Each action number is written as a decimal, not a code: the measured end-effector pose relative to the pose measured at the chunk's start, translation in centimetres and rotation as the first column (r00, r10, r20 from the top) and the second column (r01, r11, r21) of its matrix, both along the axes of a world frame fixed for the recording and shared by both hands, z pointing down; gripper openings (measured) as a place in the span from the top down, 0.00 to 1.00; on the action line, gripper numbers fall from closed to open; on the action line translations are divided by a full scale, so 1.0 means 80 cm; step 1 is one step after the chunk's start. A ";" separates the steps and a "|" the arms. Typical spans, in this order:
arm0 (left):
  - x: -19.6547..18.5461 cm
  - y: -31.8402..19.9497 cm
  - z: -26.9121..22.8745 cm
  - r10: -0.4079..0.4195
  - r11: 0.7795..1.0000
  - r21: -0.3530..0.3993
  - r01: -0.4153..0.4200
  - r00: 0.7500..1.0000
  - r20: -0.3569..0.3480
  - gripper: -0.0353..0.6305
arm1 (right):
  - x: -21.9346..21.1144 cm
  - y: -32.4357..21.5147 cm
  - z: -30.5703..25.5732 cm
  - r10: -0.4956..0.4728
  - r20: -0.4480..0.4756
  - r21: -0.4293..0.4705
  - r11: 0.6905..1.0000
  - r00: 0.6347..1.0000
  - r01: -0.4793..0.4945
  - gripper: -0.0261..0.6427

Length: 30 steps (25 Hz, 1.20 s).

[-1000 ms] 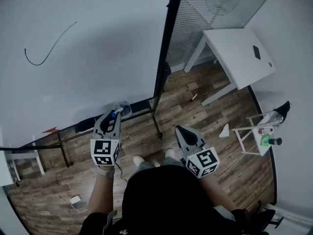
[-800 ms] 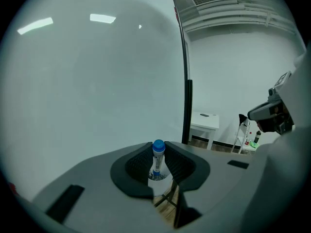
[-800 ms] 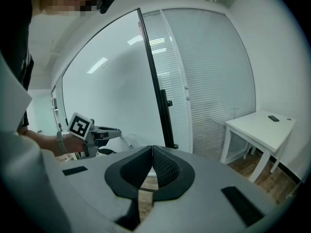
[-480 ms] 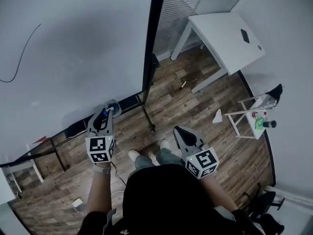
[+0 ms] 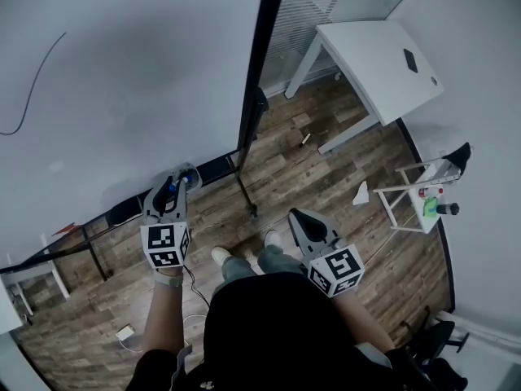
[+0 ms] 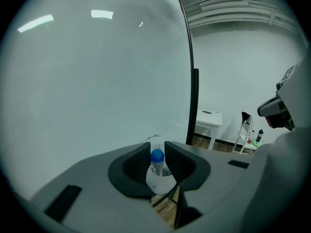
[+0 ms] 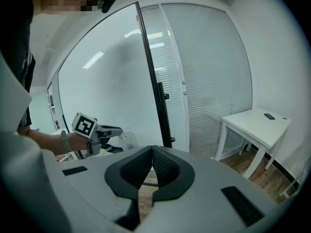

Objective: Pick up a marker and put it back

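A marker with a blue cap (image 6: 157, 156) stands upright between the jaws of my left gripper (image 6: 157, 149), which is shut on it. Just beyond it is a white cup (image 6: 161, 179) at the foot of the whiteboard (image 5: 122, 72). In the head view the left gripper (image 5: 172, 184) points at that cup (image 5: 187, 174), and the blue cap (image 5: 171, 189) shows between its jaws. My right gripper (image 5: 295, 215) hangs lower right over the floor. Its jaws (image 7: 152, 152) are pressed together with nothing in them.
A curved black line (image 5: 32, 96) is drawn on the board. A black stand post (image 5: 251, 120) runs down the board's right edge. A white table (image 5: 374, 55) and a small rack with bottles (image 5: 425, 204) stand to the right on the wooden floor. The person's feet (image 5: 244, 256) are below.
The head view has swung, so the board and table sit differently in frame. The left gripper stays at the cup with the marker. The right gripper has barely moved.
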State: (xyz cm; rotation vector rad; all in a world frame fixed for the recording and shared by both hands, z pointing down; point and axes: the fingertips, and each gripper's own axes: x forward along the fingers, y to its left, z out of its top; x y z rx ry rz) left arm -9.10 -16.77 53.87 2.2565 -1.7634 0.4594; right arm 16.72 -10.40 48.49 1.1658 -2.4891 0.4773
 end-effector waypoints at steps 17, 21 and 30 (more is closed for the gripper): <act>-0.005 0.077 -0.063 -0.122 0.992 0.044 0.121 0.992 0.035 0.77 | -0.077 -0.014 -0.026 -0.236 0.091 0.055 0.971 0.967 0.232 0.92; -0.014 0.109 -0.072 -0.177 0.983 0.051 0.175 0.984 0.032 0.77 | -0.111 -0.007 -0.033 -0.323 0.113 0.069 0.946 0.940 0.317 0.92; -0.044 0.192 -0.083 -0.334 0.941 0.065 0.332 0.942 0.018 0.78 | -0.189 0.025 -0.043 -0.526 0.142 0.096 0.850 0.839 0.517 0.92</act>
